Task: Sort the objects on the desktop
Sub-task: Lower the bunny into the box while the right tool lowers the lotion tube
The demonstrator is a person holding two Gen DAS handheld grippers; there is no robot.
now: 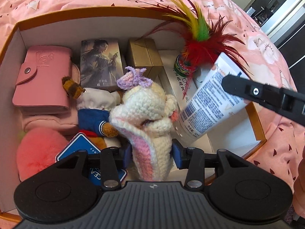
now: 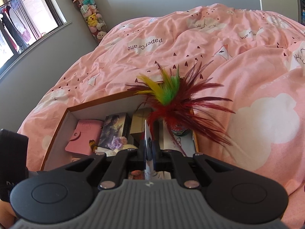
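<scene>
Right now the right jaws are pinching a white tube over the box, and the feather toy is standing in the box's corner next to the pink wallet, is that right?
Not quite. The feather toy stands in the box's opposite far corner, beside the gold carton; the pink wallet lies at the other end. The left wrist view shows it. The right gripper does pinch the white tube over the box.

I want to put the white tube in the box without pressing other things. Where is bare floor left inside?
The clearest bare patch is the white floor at the box's near right corner, under the white tube and bordered by the orange-rimmed wall. The left half is crowded: pink snap wallet, fluffy pink ball, crocheted cream doll. The feather shuttlecock fills the far right.
</scene>
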